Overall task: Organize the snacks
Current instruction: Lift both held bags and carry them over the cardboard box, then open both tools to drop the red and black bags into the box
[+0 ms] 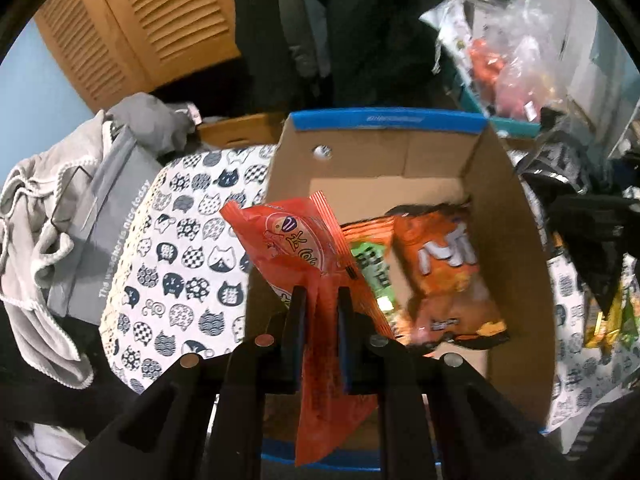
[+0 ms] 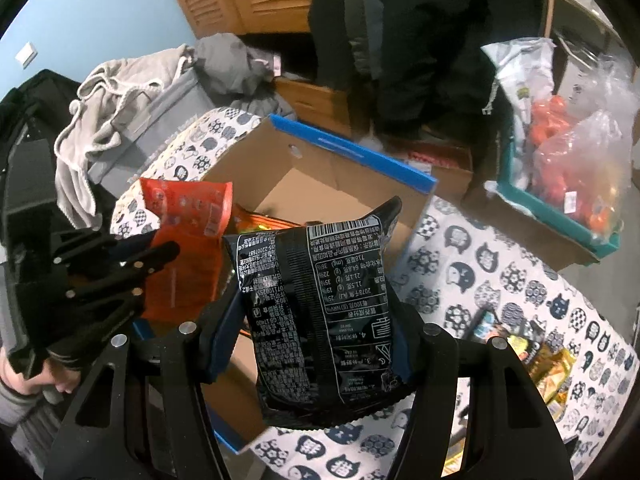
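My left gripper [image 1: 321,294] is shut on a red-orange snack packet [image 1: 298,248], which hangs over the near left part of an open cardboard box [image 1: 508,216] with blue-taped rims. Inside the box lie an orange snack bag [image 1: 440,268] and a green packet [image 1: 374,268]. In the right wrist view my right gripper [image 2: 316,312] is shut on a puffy black snack bag [image 2: 320,312] above the box's [image 2: 320,160] near edge. The left gripper [image 2: 132,268] with the red packet [image 2: 188,236] shows at the left there.
The box stands on a cat-print cloth [image 2: 480,264]. Several loose snack packets [image 2: 548,364] lie on the cloth at the right. Grey clothes [image 1: 48,216] are piled at the left. A teal crate with plastic bags [image 2: 560,184] sits at the far right. A person in dark clothes [image 2: 420,40] stands behind.
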